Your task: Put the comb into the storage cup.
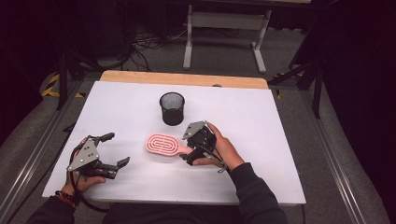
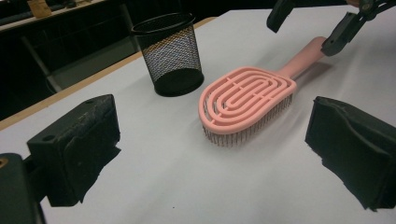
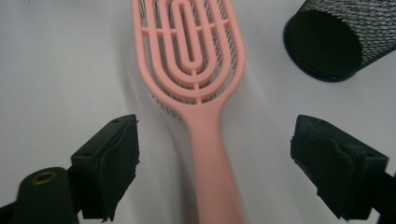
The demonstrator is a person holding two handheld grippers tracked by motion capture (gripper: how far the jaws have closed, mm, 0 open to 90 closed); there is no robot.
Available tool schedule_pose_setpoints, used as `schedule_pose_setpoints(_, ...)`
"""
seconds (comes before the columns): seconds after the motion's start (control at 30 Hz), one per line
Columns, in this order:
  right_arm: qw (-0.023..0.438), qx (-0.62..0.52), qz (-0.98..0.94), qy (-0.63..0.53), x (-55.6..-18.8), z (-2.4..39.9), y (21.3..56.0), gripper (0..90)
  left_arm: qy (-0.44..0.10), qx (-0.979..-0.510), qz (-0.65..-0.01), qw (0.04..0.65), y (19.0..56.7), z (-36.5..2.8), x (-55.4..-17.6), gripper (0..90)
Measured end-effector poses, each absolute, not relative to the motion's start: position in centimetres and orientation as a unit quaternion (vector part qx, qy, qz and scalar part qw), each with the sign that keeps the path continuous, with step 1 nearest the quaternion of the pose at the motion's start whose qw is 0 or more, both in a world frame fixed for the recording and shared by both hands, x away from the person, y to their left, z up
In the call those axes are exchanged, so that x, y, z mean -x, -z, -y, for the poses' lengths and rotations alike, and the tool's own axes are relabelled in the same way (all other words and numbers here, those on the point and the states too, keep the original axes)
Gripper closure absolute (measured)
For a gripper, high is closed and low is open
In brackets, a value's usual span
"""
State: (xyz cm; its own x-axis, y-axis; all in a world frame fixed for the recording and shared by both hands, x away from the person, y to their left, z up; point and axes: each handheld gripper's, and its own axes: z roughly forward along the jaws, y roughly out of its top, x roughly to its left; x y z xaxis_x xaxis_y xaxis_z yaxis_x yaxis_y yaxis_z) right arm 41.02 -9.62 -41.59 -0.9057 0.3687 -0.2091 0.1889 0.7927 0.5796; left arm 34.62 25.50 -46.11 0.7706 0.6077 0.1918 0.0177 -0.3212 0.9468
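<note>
Now right tongs (image 3: 215, 163) wide astride hairbrush (image 3: 196, 84).

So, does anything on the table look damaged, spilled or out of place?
Nothing stands out. The pink hairbrush lies flat, bristles down, whole. The black mesh cup stands upright beside it. The right gripper is open around the brush handle.

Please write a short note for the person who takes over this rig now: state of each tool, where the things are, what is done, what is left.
Left tool: open, empty, at the table's left front.
Right tool: open, jaws on either side of the brush handle, not gripping yet.
Brush: flat on the table, bristles down, just in front of the cup.
Cup: upright, looks empty.
Done: right tool lined up on the handle.
Left: close on the handle and lift; probably put the brush in the cup.
</note>
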Motion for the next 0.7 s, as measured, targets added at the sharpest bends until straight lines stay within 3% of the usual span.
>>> schedule_pose_setpoints(0.23,0.134,-0.142,-0.951,-0.239,-41.9,7.9,42.7,21.4,-0.266,-0.771,-0.202,0.542,46.2,-25.4,-34.7,4.3)
schedule_pose_setpoints(0.7,0.094,-0.132,-0.971,-0.176,-43.3,6.8,44.2,49.2,-0.265,-0.778,-0.199,0.534,46.3,-25.2,-34.8,4.9)
